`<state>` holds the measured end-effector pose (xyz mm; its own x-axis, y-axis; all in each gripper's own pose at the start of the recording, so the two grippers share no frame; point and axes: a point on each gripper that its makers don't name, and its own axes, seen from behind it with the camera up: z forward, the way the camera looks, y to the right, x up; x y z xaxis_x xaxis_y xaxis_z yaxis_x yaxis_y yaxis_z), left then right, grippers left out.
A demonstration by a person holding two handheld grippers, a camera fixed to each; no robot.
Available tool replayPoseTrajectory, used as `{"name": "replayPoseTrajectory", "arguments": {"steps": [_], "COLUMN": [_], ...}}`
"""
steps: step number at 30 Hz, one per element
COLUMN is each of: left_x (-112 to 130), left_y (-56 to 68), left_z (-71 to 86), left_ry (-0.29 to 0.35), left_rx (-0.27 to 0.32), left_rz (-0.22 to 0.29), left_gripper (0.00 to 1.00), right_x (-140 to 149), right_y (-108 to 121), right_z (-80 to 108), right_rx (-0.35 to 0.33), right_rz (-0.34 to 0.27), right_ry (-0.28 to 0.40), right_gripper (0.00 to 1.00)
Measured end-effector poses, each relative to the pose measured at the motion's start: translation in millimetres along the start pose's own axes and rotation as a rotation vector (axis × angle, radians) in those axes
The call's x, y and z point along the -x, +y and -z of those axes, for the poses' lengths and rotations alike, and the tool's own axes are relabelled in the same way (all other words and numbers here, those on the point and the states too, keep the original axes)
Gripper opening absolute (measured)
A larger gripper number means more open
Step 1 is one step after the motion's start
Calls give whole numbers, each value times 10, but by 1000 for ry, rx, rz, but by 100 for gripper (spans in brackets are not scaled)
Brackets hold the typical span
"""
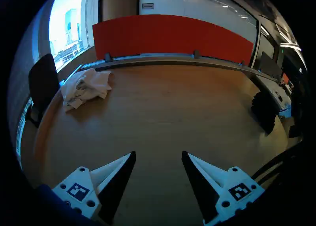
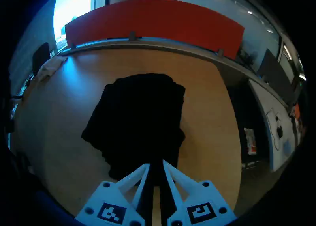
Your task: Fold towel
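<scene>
A black towel (image 2: 138,119) lies spread and rumpled on the wooden table (image 2: 205,107). My right gripper (image 2: 156,163) is at the towel's near edge, its two fingers drawn close together with dark cloth pinched between them. In the left gripper view the same black towel (image 1: 264,111) shows as a dark heap at the table's right edge. My left gripper (image 1: 158,153) hovers over bare wood, open, with nothing between its fingers, well away from the towel.
A crumpled white cloth (image 1: 85,88) lies at the table's far left corner, also the pale heap (image 2: 49,68) in the right gripper view. A red divider panel (image 1: 170,34) runs along the table's back edge. A black chair (image 1: 41,84) stands at the left.
</scene>
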<state>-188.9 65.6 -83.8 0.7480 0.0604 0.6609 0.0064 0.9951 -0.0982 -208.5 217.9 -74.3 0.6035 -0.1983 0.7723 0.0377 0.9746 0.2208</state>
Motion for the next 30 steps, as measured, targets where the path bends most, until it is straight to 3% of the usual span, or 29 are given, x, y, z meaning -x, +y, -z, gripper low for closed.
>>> {"name": "replayPoseTrajectory", "arguments": {"steps": [10,14,18,22,28,30], "left_x": [8,0,-7,-14,-27,-34], "left_y": [-33,-46,-65,-80,-97,-104], "left_z": [30,48,61,76,86,89], "left_ry": [4,8,12,17,25,29], "left_rx": [-2,-2,-1,0,5,7], "left_rz": [7,5,7,6,8,10], "left_gripper": [86,86,86,86,86,86], "right_x": [4,35,73,86,55,33], "right_y": [-26,-4,10,-31,-82,-92], "right_z": [34,51,86,134,199,215], "right_rx": [9,25,41,41,56,65], "right_rz": [-3,-6,-11,-18,-33,-40], "right_ry": [14,10,8,14,37,46], "right_gripper": [10,32,59,67,100,100]}}
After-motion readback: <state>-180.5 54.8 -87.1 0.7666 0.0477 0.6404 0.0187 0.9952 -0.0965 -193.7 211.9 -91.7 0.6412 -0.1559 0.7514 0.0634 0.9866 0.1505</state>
